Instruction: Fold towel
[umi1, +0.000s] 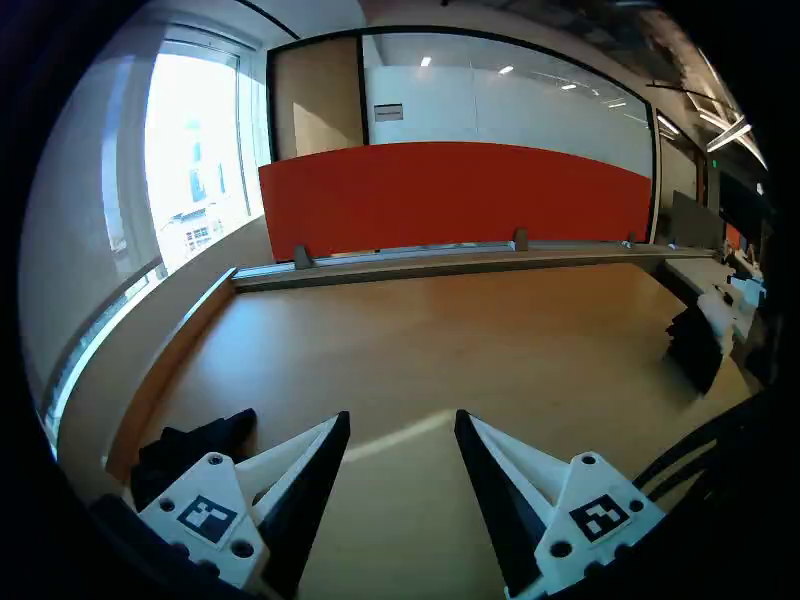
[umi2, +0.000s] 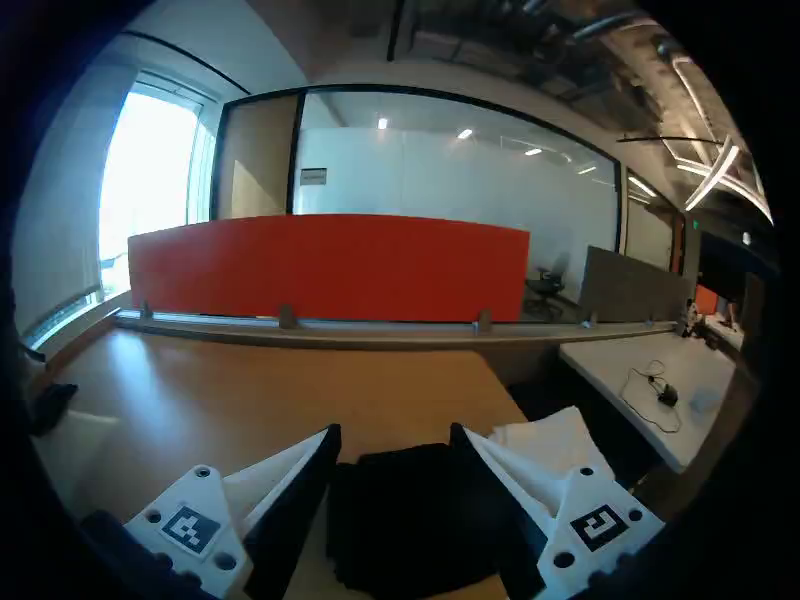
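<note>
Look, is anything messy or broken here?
Nothing looks spilled or broken. The black towel lies flat near the wooden desk edge, with a white cloth beside it; another dark cloth sits bunched near the left gripper.

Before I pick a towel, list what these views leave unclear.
Left gripper view: dark cloth at lower left, partly behind the left gripper; shape unclear.
Left gripper view: dark and white pile at the right edge, too small to count.
Right gripper view: black towel cut off by the lower edge; white towel partly behind the right gripper.
Right gripper view: dark item at the left edge, too small to name.
</note>
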